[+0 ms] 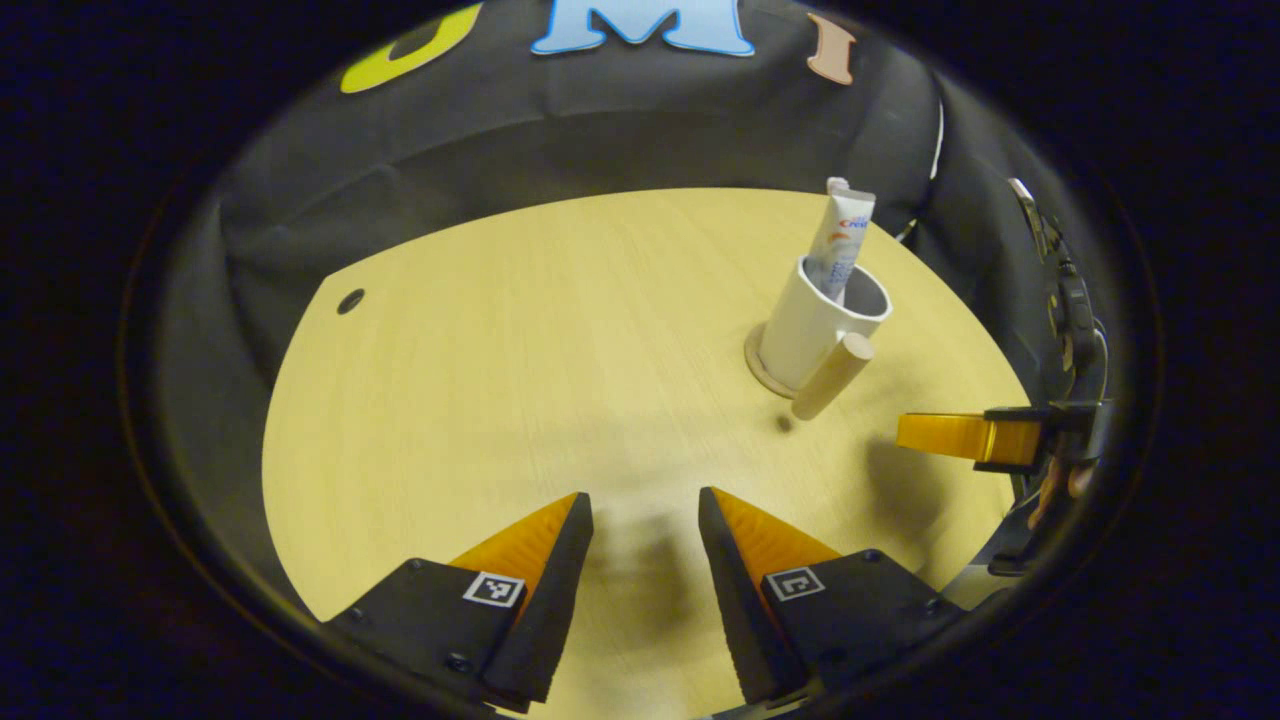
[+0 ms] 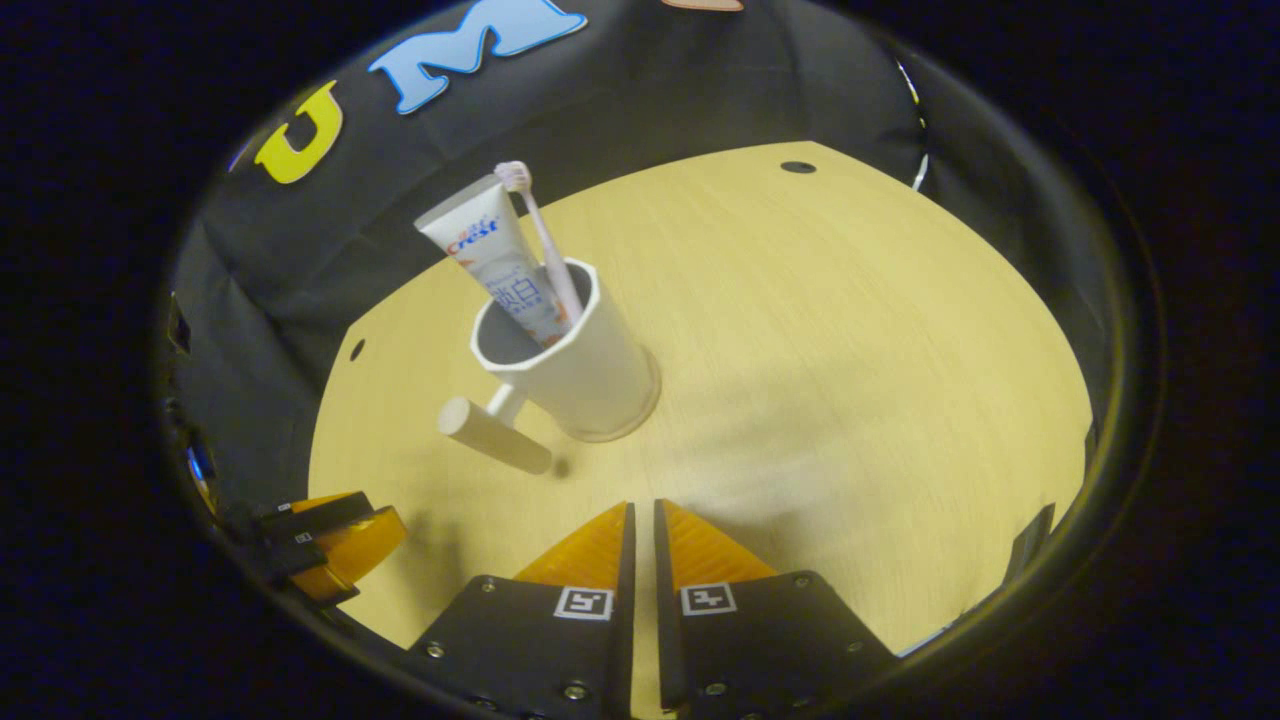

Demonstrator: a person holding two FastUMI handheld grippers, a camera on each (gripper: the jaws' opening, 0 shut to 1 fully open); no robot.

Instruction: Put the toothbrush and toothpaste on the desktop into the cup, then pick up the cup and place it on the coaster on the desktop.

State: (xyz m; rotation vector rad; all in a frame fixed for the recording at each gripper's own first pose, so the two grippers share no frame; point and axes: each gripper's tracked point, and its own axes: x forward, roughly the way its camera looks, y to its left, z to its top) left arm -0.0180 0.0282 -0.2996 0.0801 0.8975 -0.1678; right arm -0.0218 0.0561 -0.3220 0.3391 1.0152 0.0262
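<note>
The white cup (image 1: pixel 822 322) stands upright on a round wooden coaster (image 1: pixel 757 368) on the pale wood-grain desktop (image 1: pixel 520 380), at about one o'clock from the left gripper (image 1: pixel 645 520) in the left gripper view. The coaster shows there as a thin brown rim at the cup's foot, on its seven o'clock side. The cup is a plain, slightly tapered tumbler with a faceted rim and a grey inside. A light wooden, cylinder-shaped handle (image 1: pixel 833 376) is joined to its wall by a short white stub and points toward five o'clock in that view.

In the right gripper view the cup (image 2: pixel 570 365) sits at about eleven o'clock from the right gripper (image 2: pixel 640 520), with the handle (image 2: pixel 494 434) pointing toward eight o'clock. A white toothpaste tube (image 2: pixel 490 255), printed in blue and red, leans out of the cup with its flat crimped end uppermost. A slim toothbrush (image 2: pixel 545 250) with a pale stem rests against the tube, bristle head at the top. In the left gripper view the tube (image 1: pixel 842 240) hides most of the brush.

The left gripper's fingers stand clearly apart over bare desktop, holding nothing. The right gripper's fingers are nearly together, a thin slit between them, empty too. The right gripper (image 1: pixel 965 436) appears in the left gripper view at three o'clock, near the cup's handle but apart from it.
</note>
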